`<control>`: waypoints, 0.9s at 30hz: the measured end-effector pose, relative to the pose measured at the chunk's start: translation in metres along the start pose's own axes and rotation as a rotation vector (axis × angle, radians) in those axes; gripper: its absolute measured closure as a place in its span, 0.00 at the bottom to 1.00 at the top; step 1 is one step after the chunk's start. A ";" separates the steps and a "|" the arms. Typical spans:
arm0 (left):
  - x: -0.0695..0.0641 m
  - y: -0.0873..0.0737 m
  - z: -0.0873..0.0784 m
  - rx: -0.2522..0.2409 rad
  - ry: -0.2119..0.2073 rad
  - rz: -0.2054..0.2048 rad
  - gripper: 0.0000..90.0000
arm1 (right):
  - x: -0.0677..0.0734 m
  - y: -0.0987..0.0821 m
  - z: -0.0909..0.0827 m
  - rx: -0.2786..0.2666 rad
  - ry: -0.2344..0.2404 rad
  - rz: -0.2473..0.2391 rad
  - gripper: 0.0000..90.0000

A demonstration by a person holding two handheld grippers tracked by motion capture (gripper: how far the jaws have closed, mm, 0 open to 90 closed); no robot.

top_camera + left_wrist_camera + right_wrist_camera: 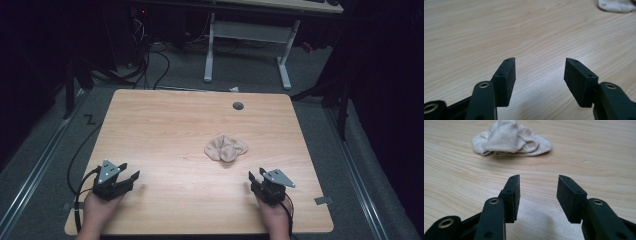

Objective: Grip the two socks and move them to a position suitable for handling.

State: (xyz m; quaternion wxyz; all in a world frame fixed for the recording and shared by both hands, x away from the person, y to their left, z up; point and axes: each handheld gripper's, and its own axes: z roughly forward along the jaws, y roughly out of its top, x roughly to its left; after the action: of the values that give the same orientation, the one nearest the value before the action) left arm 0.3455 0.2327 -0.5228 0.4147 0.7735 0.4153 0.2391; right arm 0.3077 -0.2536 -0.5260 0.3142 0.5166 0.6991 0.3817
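— Hands first, since they sit closest at the table's near edge: what are they holding?

— Each grips a black two-jaw tool. The left gripper (pixel 131 176) rests at about 8 o'clock on the wooden table (pixel 165 125), the right gripper (pixel 256 176) at about 5 o'clock. Both have their jaws spread apart with bare wood between the pads, clamped on nothing. The left gripper view (pixel 539 72) and the right gripper view (pixel 537 192) each show that clear gap.

— And the cloth?

— A small crumpled cloth (pixel 226 148), pale beige to off-white, lies a little right of the table's middle, toward 3 o'clock from centre. In the right gripper view it (pixel 510 138) looks like soft knit fabric bunched into folds, with a rounded lobe sticking out on one side; it might be a sock, though I cannot tell for sure. It lies ahead of the right gripper, apart from it. The left gripper view catches just its edge (pixel 615 5) at the upper right corner, well apart from those jaws.

— Any containers?

— Just a small round grey grommet (pixel 238 105) near the table's far edge, at 12 o'clock.
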 end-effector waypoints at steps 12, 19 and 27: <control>-0.005 0.003 0.004 0.027 0.014 0.012 0.47 | 0.001 0.002 -0.003 -0.010 0.028 -0.021 0.64; -0.006 -0.001 0.004 0.072 0.013 0.003 0.48 | -0.001 0.004 0.002 -0.005 0.033 -0.028 0.58; -0.005 0.001 0.001 0.031 0.002 -0.002 0.44 | 0.005 0.005 0.003 0.006 0.046 -0.081 0.59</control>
State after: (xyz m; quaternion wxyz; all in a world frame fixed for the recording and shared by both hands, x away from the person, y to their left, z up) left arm 0.3443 0.2273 -0.5225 0.4026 0.7791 0.4203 0.2329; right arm 0.3110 -0.2473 -0.5235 0.3118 0.4798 0.7277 0.3783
